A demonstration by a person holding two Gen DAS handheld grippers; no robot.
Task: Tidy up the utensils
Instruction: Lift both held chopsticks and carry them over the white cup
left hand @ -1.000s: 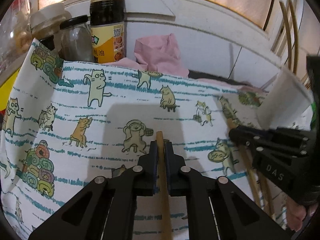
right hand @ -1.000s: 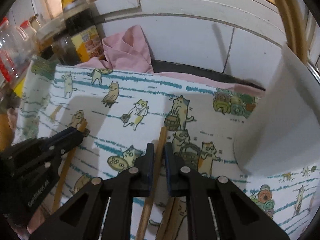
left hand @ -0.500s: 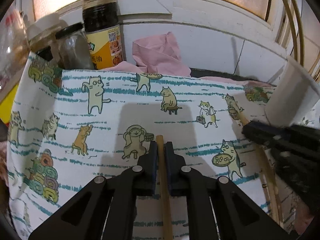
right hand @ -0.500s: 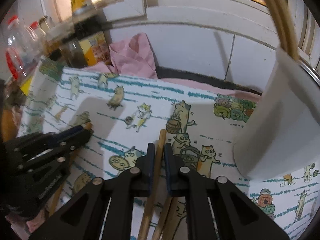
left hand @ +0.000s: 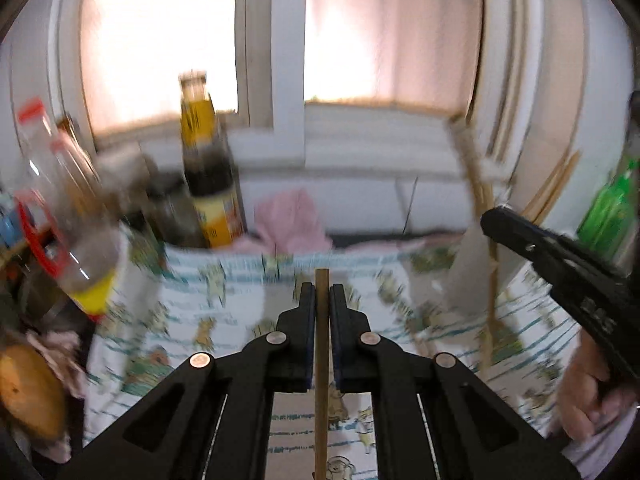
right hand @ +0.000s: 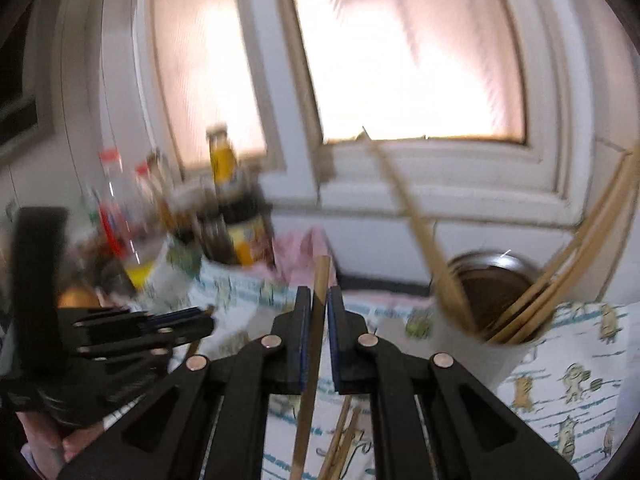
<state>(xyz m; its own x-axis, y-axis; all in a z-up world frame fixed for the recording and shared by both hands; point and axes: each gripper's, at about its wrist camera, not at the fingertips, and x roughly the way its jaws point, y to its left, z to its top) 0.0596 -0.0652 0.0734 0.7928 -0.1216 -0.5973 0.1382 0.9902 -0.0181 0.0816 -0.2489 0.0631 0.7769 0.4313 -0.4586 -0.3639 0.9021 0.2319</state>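
Two chopsticks are held, one per hand-held gripper: the left hand-held gripper (left hand: 322,300) is clamped on a chopstick (left hand: 321,380), the right hand-held gripper (right hand: 318,304) on another chopstick (right hand: 310,364). Both sit left of the white holder cup (right hand: 472,344), above the cat-print cloth (right hand: 568,380).

Left gripper (left hand: 322,296) and right gripper (right hand: 319,300): matt black plastic, bright metal rivets. Chopstick (left hand: 322,360) and chopstick (right hand: 312,360): pale matt wood. Cloth (right hand: 568,364): printed woven cotton (cartoon cats). Holder (right hand: 480,344): white outside, brushed-metal rim. Sauce bottle (left hand: 210,184): glossy dark glass
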